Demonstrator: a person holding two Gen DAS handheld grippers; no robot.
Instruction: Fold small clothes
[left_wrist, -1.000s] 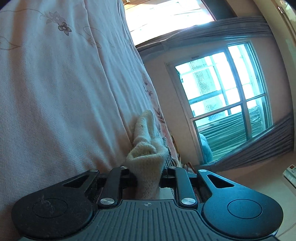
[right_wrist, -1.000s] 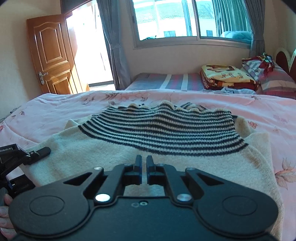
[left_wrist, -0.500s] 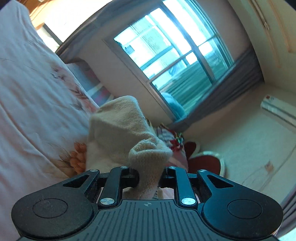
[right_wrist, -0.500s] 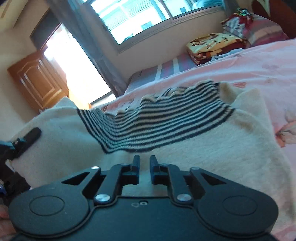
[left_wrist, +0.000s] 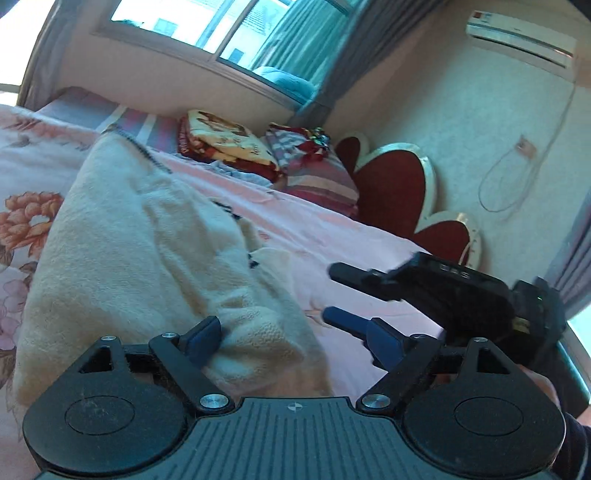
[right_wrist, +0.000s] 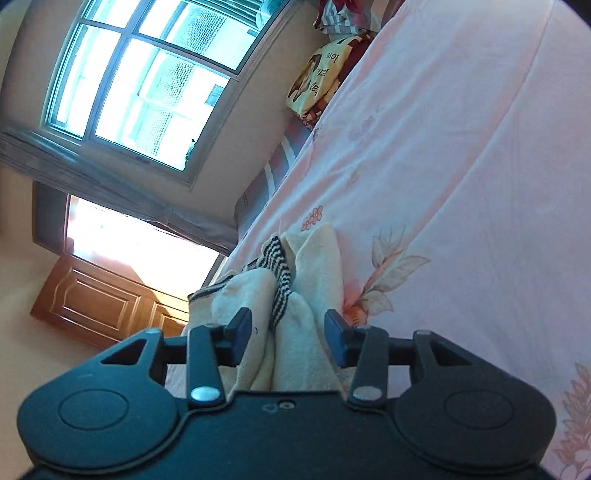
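Cream sweater (left_wrist: 140, 258) sits bunched on my pink bedspread (left_wrist: 332, 236); my left gripper (left_wrist: 295, 341) and right gripper (right_wrist: 288, 332) both spread apart, gripping nothing.

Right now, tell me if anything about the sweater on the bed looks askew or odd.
The cream sweater lies bunched and rumpled on the pink floral bedspread, not flat. Its striped part is crumpled into the folds between the open right gripper. The left gripper is open too.

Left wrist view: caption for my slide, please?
Left gripper open beside folded cream sweater on pink bedspread; right gripper open nearby.
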